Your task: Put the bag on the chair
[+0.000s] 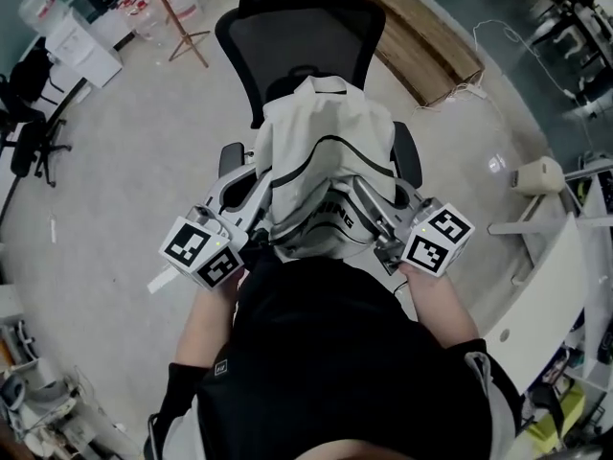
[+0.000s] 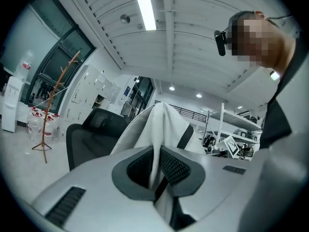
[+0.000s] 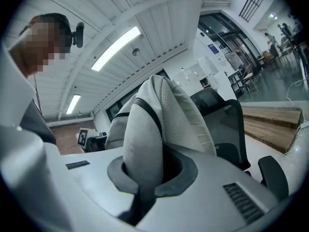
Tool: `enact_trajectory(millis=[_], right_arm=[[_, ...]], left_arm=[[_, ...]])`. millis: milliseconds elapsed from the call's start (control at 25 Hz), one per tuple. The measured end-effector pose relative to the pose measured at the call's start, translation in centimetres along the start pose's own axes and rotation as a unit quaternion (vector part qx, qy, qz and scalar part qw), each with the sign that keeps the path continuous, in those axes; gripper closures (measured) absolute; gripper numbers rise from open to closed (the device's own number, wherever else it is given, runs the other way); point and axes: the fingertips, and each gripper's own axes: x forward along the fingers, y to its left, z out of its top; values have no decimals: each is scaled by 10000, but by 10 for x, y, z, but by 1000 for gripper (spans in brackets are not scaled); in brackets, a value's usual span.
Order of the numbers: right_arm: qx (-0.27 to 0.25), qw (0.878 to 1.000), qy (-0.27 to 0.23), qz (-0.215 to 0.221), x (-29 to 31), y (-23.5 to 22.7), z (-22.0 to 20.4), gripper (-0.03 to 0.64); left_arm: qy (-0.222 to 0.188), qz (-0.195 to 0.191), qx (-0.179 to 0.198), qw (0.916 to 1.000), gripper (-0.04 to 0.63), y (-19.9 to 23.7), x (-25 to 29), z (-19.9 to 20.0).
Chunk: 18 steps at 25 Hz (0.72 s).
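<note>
A white backpack with black trim [image 1: 326, 151] is held over the seat of a black mesh office chair [image 1: 299, 38]; whether it rests on the seat I cannot tell. My left gripper [image 1: 257, 220] is shut on a fold of the bag's fabric [image 2: 155, 149] at its left side. My right gripper [image 1: 383, 220] is shut on a padded white strap [image 3: 141, 149] at the bag's right side. In both gripper views the bag rises straight out of the closed jaws, with the chair's backrest [image 2: 91, 134] [image 3: 223, 122] behind it. The chair's armrests [image 1: 232, 157] flank the bag.
A wooden coat stand [image 1: 177, 17] and white cabinet [image 1: 81, 46] stand at the back left. A wooden platform [image 1: 426, 41] lies behind the chair on the right. A white desk edge [image 1: 551, 295] runs along the right. Another black chair [image 1: 34, 132] is far left.
</note>
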Motion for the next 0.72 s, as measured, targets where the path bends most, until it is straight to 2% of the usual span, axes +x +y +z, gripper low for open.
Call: enact_trajectory(millis=[240,440,560,720], right_arm=[[15,9970,-442,-631,55,14,12,581],[91,9874,-905,-1294,81,22,14,581],[153,9818,-1069,-1564,85,26,12,581],[253,9775,-1092,-1788,69,21,2,581]], left_arm=[[65,-775,67,9969,549,56,-8,31],[208,-1523,202,9879,548,87,-4,49],[279,-1829,267,9824,548,94,0,54],[445,-2010,233,9783,549,85,16,42]])
